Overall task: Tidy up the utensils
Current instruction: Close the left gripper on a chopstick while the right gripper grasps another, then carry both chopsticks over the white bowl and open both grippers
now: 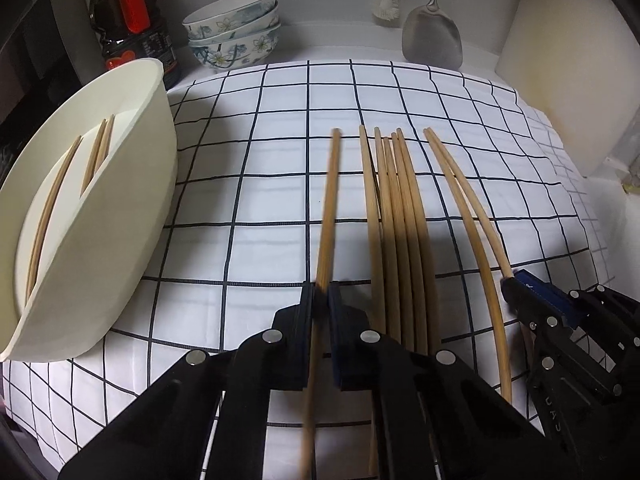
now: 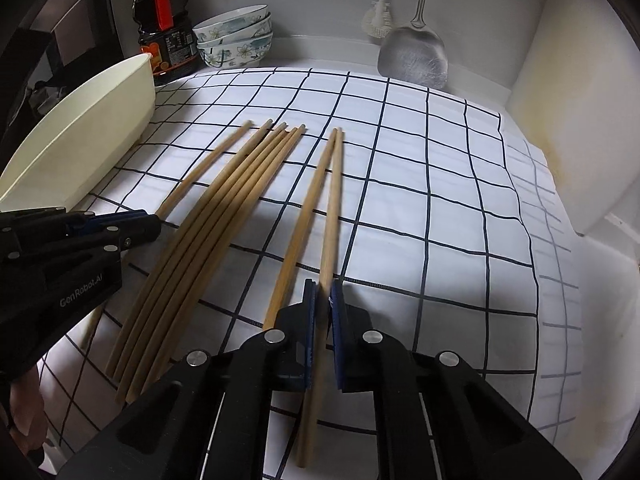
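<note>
Several wooden chopsticks lie lengthwise on a checked cloth. My left gripper is shut on the leftmost chopstick, which runs between its pads. A bundle of several chopsticks lies just right of it. My right gripper is shut on one chopstick of the right-hand pair; its partner lies loose beside it. In the left wrist view the right gripper shows at the right. The left gripper appears at the left of the right wrist view. A cream tray on the left holds a few chopsticks.
At the back stand a dark sauce bottle and stacked flowered bowls. A steel spatula and a white brush hang on the rear wall. A pale wall closes the right side. A hand shows at bottom left.
</note>
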`<move>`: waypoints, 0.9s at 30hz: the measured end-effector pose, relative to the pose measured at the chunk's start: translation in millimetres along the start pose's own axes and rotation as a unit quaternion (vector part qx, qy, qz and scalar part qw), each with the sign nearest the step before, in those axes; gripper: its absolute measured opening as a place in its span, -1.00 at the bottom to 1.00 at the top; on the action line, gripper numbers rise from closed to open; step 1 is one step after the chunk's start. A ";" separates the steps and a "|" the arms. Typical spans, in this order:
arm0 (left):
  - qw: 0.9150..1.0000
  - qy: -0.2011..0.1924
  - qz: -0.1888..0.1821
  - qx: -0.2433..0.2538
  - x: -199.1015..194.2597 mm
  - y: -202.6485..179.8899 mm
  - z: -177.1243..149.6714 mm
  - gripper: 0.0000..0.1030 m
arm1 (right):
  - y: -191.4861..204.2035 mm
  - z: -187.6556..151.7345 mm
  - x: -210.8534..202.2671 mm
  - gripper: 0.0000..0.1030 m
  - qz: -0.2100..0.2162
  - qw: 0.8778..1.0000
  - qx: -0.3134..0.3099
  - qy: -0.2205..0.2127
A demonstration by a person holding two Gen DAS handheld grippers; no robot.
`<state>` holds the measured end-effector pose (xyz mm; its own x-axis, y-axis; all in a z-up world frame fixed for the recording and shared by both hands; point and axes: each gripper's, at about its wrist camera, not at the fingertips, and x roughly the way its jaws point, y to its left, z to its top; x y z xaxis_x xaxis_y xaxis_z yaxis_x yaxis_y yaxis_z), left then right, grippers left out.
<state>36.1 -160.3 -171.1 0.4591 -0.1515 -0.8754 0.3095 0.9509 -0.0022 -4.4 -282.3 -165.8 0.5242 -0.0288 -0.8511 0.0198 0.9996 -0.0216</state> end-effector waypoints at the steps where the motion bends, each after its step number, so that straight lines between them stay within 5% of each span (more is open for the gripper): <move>1: 1.000 0.001 -0.001 0.000 -0.3 0.9 0.0 -0.86 | -0.3 -0.2 -0.5 -0.87 0.001 1.000 0.002 0.000; 8: 1.000 0.008 -0.018 -0.012 -12.3 10.0 -0.6 -0.86 | -5.3 -3.6 -17.3 -0.87 0.013 0.999 0.041 -0.006; 17: 0.998 -0.024 -0.051 -0.021 -79.5 32.0 3.0 -0.86 | 8.7 17.9 -68.3 -0.87 0.040 0.996 0.071 -0.038; 27: 0.993 -0.070 -0.014 -0.094 -143.4 135.9 18.4 -0.86 | 92.3 87.7 -102.4 -0.87 0.106 0.991 0.010 -0.085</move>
<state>27.6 -14.4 -37.0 0.5675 -0.2021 -0.7982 0.1696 0.9773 -0.1268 18.4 -187.6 -34.6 0.6535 0.1786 -0.7355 -0.0888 0.9831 0.1599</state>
